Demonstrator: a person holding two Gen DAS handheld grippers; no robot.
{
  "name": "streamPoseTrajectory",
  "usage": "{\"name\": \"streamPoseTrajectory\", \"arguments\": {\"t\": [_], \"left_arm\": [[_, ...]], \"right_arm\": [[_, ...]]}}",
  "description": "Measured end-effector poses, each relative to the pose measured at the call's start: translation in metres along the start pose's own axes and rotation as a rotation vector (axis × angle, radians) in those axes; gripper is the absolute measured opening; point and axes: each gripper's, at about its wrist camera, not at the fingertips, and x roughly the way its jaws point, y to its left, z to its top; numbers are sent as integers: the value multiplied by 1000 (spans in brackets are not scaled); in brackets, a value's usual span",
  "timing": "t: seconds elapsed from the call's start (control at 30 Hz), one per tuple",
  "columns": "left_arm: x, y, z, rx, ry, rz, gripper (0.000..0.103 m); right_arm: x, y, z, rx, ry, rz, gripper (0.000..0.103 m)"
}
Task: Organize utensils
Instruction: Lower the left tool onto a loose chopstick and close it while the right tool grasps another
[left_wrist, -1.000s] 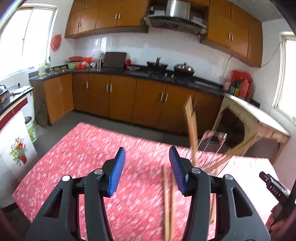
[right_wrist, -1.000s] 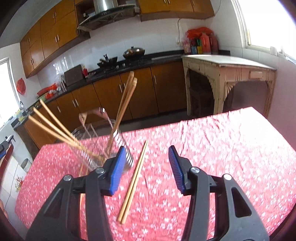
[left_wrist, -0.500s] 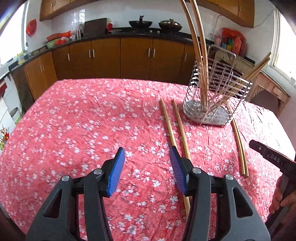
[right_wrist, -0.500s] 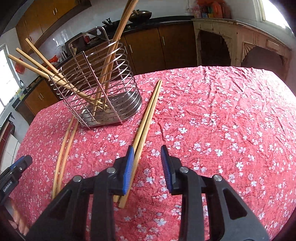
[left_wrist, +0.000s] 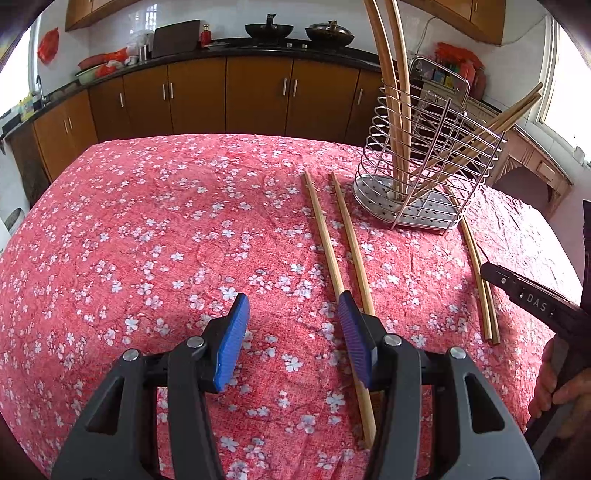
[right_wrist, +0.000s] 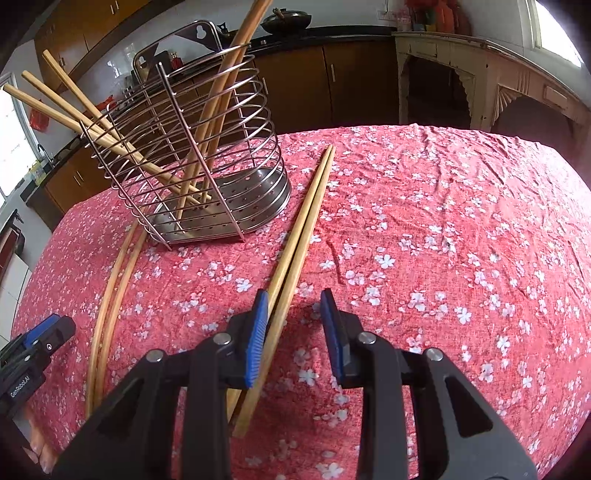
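While your right gripper hangs narrowed and empty, pale bamboo chopstick pair lies just left of centre, long axis running toward wire holder; left gripper half-open, empty.

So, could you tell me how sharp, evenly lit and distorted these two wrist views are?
Left wrist: sharp, window blown out, chopsticks in the wire holder look bowed. Right wrist: sharp, window overexposed, chopsticks on the tablecloth curve near the rim.
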Motion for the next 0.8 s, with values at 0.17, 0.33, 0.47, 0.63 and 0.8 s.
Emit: {"name": "streamPoseTrajectory", "arguments": {"t": [0.17, 0.33, 0.47, 0.63, 0.8], "left_arm": [[1, -2, -1, -3, 14, -9, 51], [3, -4, -1, -6, 26, -9, 50], [7, -8, 0, 8, 26, -13, 49], [11, -15, -1, 31, 35, -19, 44], [15, -15, -5, 49, 57, -2, 33]], "right_arm": [[2, 4, 2, -27, -2, 0, 29], [2, -7, 5, -6, 12, -14, 12], [0, -17, 5, 5, 6, -37, 11], [-2, -29, 4, 32, -15, -110, 8], [-3, -45, 7, 76, -16, -101, 8]]}}
